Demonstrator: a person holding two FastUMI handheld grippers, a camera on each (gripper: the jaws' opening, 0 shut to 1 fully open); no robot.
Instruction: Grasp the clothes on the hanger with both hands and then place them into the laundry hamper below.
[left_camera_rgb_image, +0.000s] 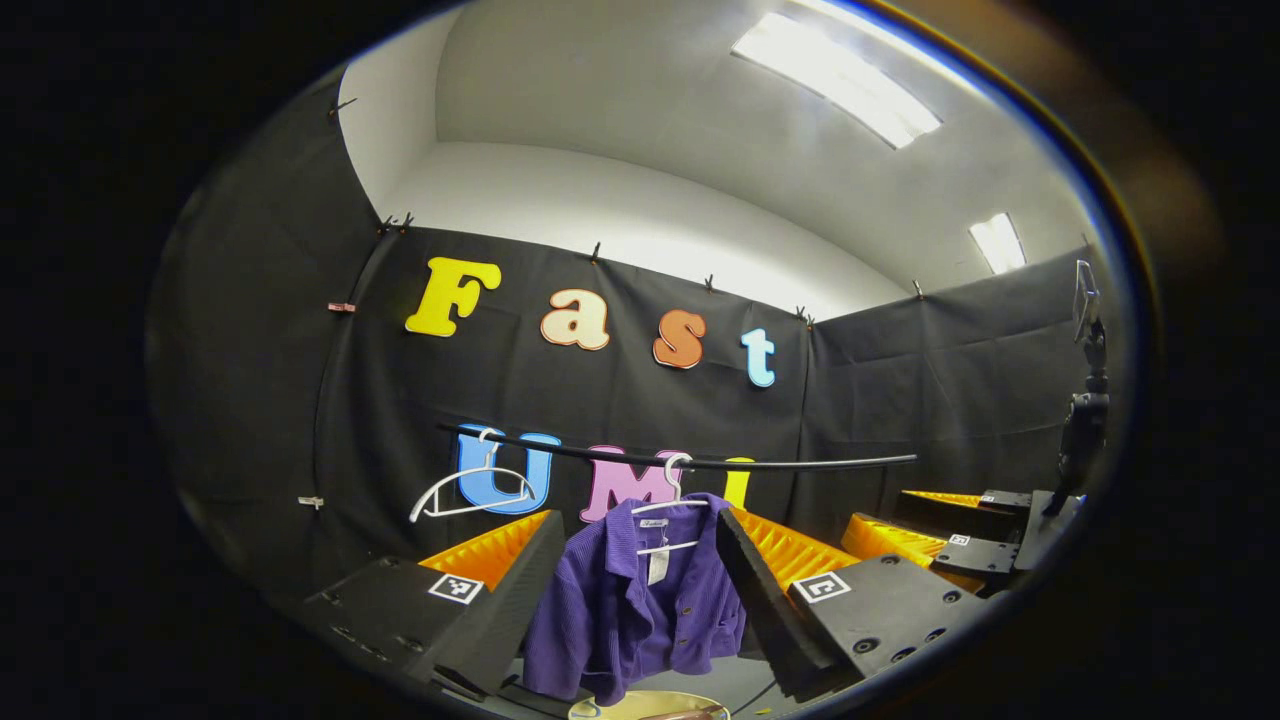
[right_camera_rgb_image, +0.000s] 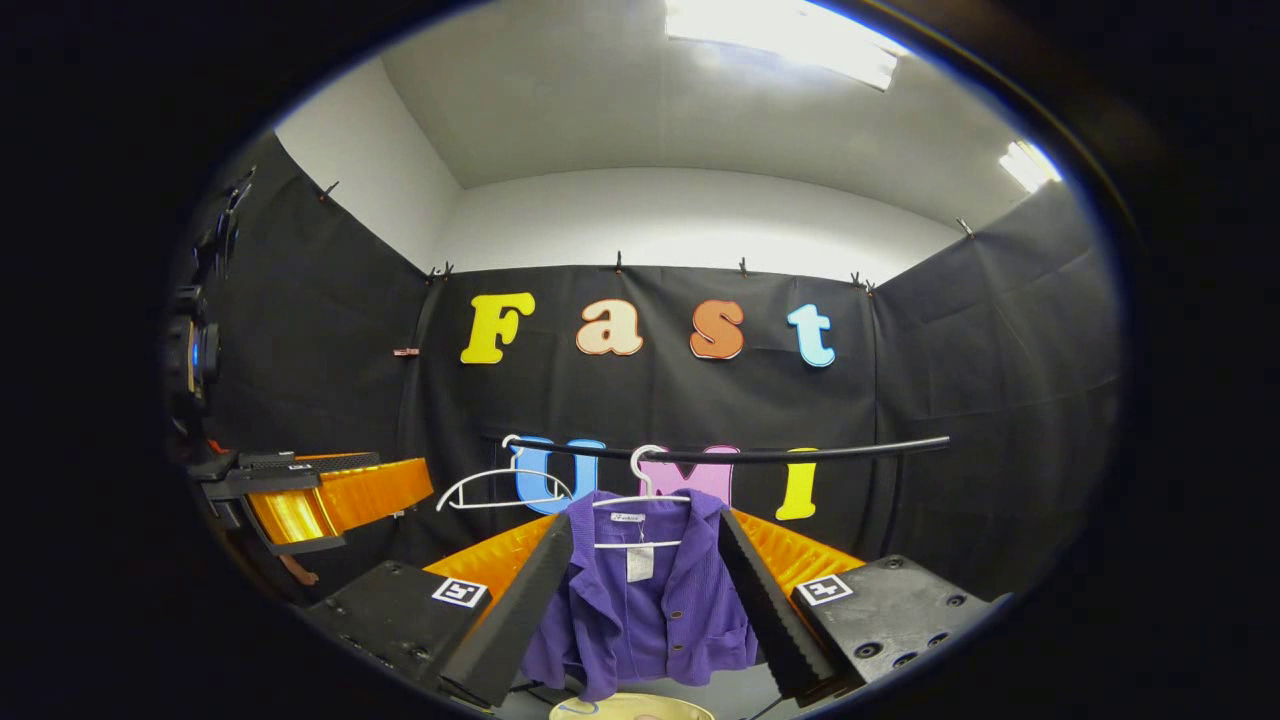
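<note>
A purple button-up jacket (left_camera_rgb_image: 640, 610) (right_camera_rgb_image: 650, 610) hangs on a white hanger (left_camera_rgb_image: 672, 505) (right_camera_rgb_image: 640, 497) from a black rail (left_camera_rgb_image: 800, 462) (right_camera_rgb_image: 800, 453). Below it the pale rim of the laundry hamper (left_camera_rgb_image: 650, 706) (right_camera_rgb_image: 630, 709) peeks in at the bottom edge. My left gripper (left_camera_rgb_image: 640, 520) is open, and the jacket shows farther off between its spread fingers (left_camera_rgb_image: 510, 600). In the right gripper view my right gripper (right_camera_rgb_image: 645, 520) is open too and faces the jacket from a short distance without touching it. The right gripper (left_camera_rgb_image: 950, 545) also appears off to the side in the left gripper view, as the left gripper (right_camera_rgb_image: 310, 500) does in the right gripper view.
An empty white hanger (left_camera_rgb_image: 470, 492) (right_camera_rgb_image: 500, 490) hangs on the rail left of the jacket. A dark device on a stand (left_camera_rgb_image: 1085, 420) (right_camera_rgb_image: 195, 350) rises by the booth's side. Black cloth walls close in the back and both sides.
</note>
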